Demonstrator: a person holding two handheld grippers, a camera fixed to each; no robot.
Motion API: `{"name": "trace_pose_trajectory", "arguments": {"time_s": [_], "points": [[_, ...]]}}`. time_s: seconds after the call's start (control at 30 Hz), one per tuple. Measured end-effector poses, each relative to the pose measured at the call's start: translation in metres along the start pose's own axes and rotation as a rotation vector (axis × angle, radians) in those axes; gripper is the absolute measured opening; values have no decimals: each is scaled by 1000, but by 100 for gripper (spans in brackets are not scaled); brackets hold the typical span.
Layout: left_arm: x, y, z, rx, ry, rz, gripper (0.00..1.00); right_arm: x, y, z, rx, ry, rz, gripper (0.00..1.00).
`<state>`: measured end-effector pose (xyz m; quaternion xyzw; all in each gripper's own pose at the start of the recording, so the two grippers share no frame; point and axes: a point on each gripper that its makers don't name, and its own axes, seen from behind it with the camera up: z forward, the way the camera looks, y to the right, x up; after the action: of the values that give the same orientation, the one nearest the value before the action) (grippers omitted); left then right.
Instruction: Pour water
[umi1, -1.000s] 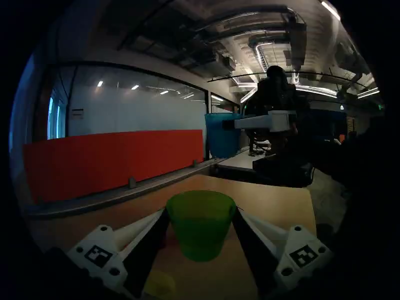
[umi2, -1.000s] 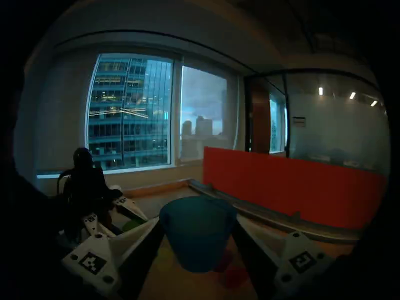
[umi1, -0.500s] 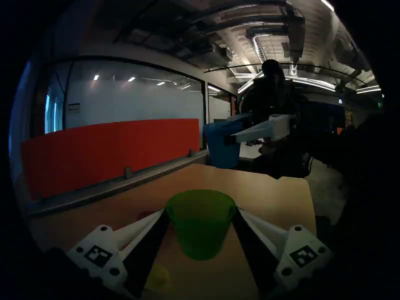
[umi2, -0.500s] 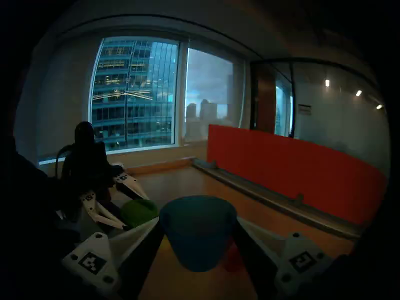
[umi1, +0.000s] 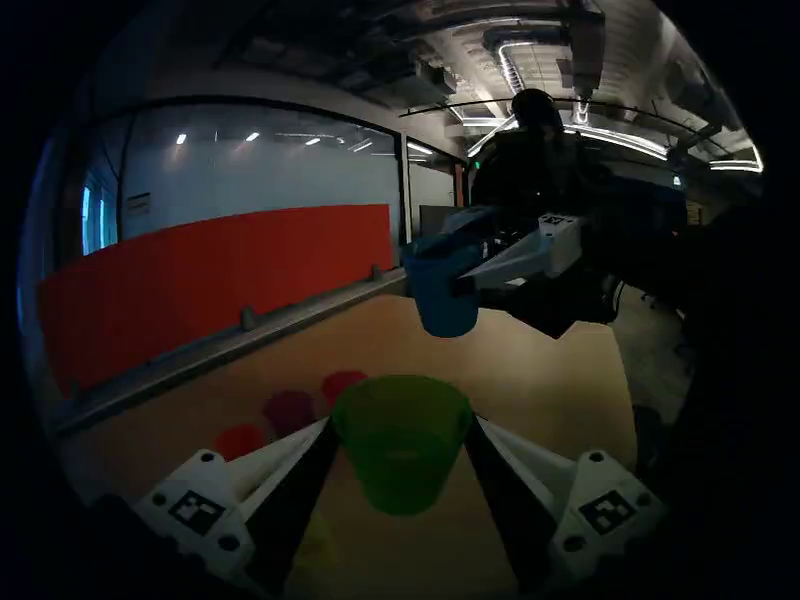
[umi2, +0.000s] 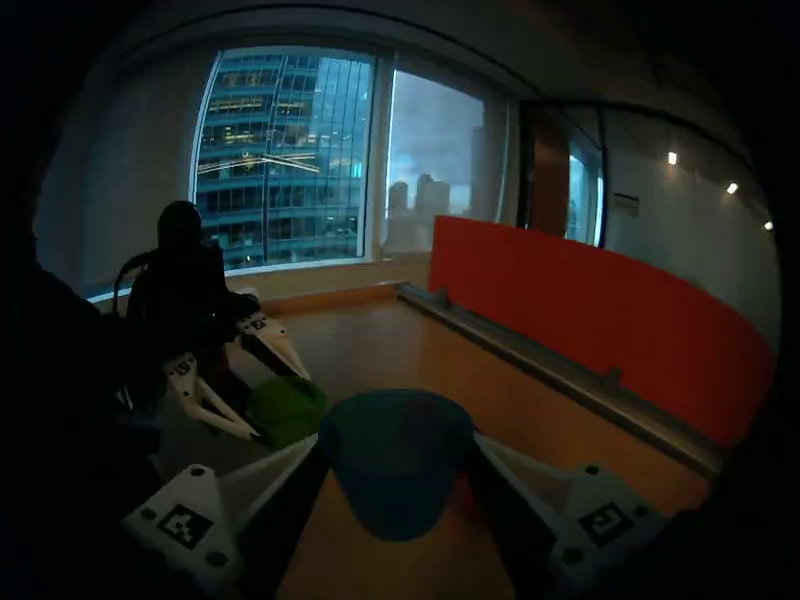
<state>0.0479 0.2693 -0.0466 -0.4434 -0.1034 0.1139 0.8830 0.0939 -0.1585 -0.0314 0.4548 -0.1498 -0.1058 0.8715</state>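
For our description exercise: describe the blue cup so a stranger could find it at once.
Find the long red partition beside the wooden table. Over that table the right gripper holds the blue cup; the left gripper holds a green cup.

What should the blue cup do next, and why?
Probably glide closer until it sits above the green cup. The right gripper holds the blue cup apart from it, beyond its rim, so tipping now would likely spill on the table.
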Motion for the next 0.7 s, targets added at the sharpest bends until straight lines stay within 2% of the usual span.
{"name": "trace_pose_trajectory", "arguments": {"time_s": [0.7], "points": [[-57,10,21,-40,-138,10,87,-73,-6,26,49,-126,-2,91]]}}
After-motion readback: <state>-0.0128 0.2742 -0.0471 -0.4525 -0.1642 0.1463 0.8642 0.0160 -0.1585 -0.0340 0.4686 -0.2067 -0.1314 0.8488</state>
